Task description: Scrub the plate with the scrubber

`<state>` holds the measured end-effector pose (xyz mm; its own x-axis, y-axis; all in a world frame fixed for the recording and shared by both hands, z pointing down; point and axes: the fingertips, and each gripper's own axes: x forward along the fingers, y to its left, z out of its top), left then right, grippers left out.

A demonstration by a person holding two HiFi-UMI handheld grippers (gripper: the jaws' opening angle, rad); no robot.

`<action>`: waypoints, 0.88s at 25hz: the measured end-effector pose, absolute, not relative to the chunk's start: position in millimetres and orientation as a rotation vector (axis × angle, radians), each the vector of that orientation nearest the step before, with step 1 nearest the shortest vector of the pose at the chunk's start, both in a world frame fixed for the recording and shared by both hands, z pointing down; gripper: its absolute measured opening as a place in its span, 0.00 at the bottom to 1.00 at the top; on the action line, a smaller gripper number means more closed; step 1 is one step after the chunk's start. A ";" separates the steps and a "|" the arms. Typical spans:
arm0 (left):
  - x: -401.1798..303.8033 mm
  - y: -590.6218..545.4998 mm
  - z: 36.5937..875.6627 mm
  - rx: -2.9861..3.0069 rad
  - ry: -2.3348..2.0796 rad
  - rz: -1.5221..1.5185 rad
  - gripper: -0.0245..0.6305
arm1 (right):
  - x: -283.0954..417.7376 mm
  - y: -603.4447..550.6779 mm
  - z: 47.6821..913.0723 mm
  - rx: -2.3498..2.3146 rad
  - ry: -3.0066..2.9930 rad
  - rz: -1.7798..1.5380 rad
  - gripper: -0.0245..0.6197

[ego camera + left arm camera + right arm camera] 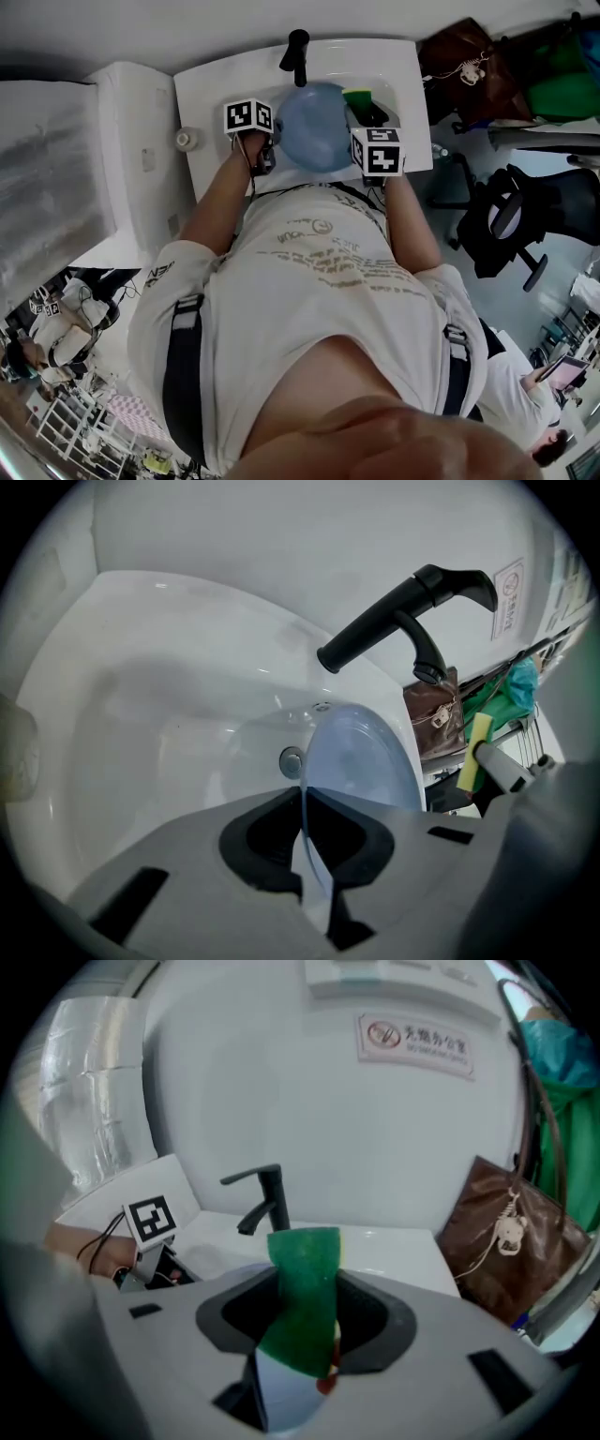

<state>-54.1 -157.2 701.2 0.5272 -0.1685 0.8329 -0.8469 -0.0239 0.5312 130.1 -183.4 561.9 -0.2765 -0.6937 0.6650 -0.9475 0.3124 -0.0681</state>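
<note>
Plate (361, 761) edge pinched between left fingers (258, 838), scrubber (302, 1297) clamped between right fingers (377, 1327)

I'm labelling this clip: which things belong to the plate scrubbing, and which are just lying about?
Job: blue plate, clamped in the left gripper; green scrubber, clamped in the right gripper; white sink; black faucet.
Lying about: brown bag; office chair.
</note>
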 end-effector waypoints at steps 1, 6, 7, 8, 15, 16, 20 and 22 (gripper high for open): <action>-53.2 -156.1 701.2 1.526 -0.906 0.679 0.09 | 125.5 -186.7 572.6 1.395 -2.044 0.659 0.32; -50.0 -155.9 697.3 1.542 -0.920 0.664 0.09 | 105.1 -202.7 617.9 1.198 -1.938 0.719 0.32; -50.0 -156.2 696.9 1.546 -0.923 0.665 0.09 | 103.0 -204.8 625.7 1.180 -1.910 0.733 0.32; -50.1 -156.3 696.7 1.550 -0.925 0.664 0.09 | 101.3 -206.5 632.8 1.168 -1.886 0.750 0.32; -51.9 -156.2 686.1 1.550 -0.917 0.584 0.09 | 95.5 -206.6 666.1 1.142 -1.762 0.849 0.32; -51.9 -155.8 683.6 1.555 -0.913 0.574 0.09 | 96.1 -206.3 669.0 1.145 -1.749 0.855 0.32; -53.4 -154.3 677.6 1.587 -0.914 0.578 0.09 | 94.9 -204.2 677.4 1.147 -1.727 0.933 0.32; -52.3 -153.5 674.6 1.603 -0.911 0.579 0.09 | 94.0 -203.9 680.5 1.149 -1.718 0.986 0.32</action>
<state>-52.3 -153.5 674.6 0.5775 -0.2494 0.7774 -0.8097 -0.0528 0.5845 94.0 -203.9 680.5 -0.2411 -0.3005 0.9228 -0.9483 0.2750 -0.1582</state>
